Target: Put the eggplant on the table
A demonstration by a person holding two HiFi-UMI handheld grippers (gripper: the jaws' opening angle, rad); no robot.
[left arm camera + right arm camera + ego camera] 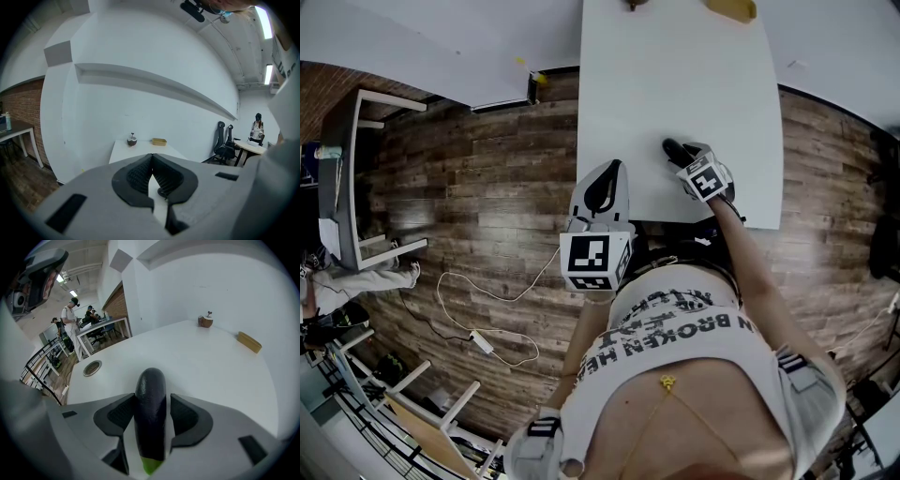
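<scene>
An office-like workspace: a white table [675, 141] on plank flooring [487, 187], swivel chairs [224, 140] at three o'clock in the left gripper view, people [71, 317] by desks [102, 326] at ten o'clock in the right.

White room, plank floor, strip lighting

A white rectangular worktop [675, 112] stands on a dark wood-plank floor [487, 187], its far end at a plain white wall [140, 56]. A red brick wall [18, 105] runs along one side, with a white-legged side table [356, 178] near it. Long ceiling strip lights [264, 21] glow overhead. Two black office chairs [225, 143] stand by a distant pale desk [248, 149], and a thin white cable [487, 314] loops across the floor.
</scene>
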